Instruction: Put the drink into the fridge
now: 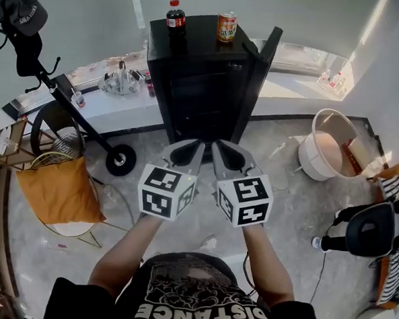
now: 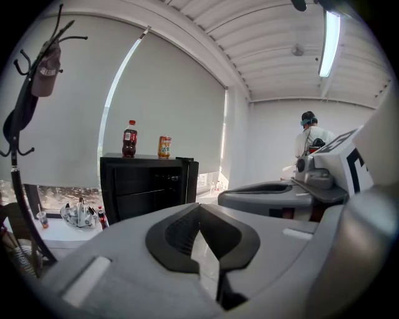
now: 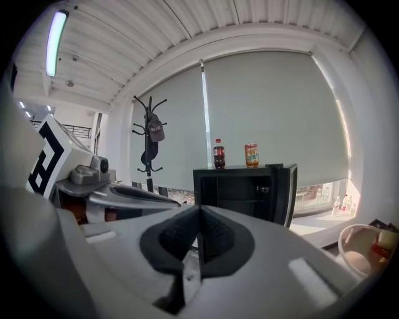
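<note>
On your left, a black coat rack (image 1: 68,107) slanted across the head view, with a dark cap (image 1: 23,13) hung at its top. Below it, an orange cushion (image 1: 56,190) lay on a light chair (image 1: 70,230). On your right, a white bucket (image 1: 321,153) stood on the grey floor (image 1: 277,214), near a black office chair (image 1: 374,230). The window ledge (image 1: 125,110) carried a cluster of small items (image 1: 120,83). In the left gripper view, a person (image 2: 310,138) stood by the far wall, under a lit ceiling lamp (image 2: 328,37).

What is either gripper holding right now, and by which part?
Nothing. The left gripper and the right gripper both have their jaws shut together, empty. The cola bottle and the can stand untouched on top of the open fridge.
</note>
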A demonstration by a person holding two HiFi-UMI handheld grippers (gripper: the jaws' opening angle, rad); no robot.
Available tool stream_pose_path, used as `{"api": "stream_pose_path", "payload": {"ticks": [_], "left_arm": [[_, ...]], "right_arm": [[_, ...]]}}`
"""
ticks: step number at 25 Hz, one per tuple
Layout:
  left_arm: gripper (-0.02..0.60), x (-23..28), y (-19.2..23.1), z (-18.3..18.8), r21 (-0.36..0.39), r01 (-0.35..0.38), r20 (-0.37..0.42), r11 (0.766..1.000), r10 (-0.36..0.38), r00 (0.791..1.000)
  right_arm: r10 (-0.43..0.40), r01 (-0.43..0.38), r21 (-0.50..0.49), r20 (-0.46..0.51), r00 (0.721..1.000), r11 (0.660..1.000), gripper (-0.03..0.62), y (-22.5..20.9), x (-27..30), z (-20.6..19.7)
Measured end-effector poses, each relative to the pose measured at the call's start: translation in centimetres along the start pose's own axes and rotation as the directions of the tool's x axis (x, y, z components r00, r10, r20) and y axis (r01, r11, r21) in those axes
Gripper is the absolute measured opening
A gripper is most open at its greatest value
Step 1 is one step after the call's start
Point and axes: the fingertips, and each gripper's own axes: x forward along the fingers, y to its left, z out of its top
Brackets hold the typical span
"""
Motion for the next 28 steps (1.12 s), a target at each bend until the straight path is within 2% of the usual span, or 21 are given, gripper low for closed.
{"api": "stream_pose_path", "payload": {"ticks": [6, 13, 22, 28], "left_arm": [[0.003, 2.8, -1.4, 0.8, -0.015, -0.053, 0.001, 0.998, 0.053, 0.999], [0.003, 4.3, -1.3, 1.5, -0.024, -0.093, -0.003, 0.995, 0.093, 0.996], [0.003, 7.4, -0.3, 2.0, -0.028, -0.084, -0.001, 0.996, 0.084, 0.996], [0.003, 10.8, 2.1, 3.1, -0.023, -0.057, 0.013, 0.998, 0.058, 0.998]], "right_arm": [[0.053, -0.053, -0.007, -0.001, 0.999, 0.999, 0.001, -3.6, -0.2, 0.2], [0.090, -0.090, -0.015, 0.001, 0.996, 0.996, 0.002, -5.2, 0.3, 0.6], [0.087, -0.087, -0.013, 0.001, 0.996, 0.996, 0.002, -7.4, 2.3, 0.6], [0.070, -0.070, -0.031, 0.008, 0.998, 0.997, 0.002, -9.4, 5.6, 1.7]]}}
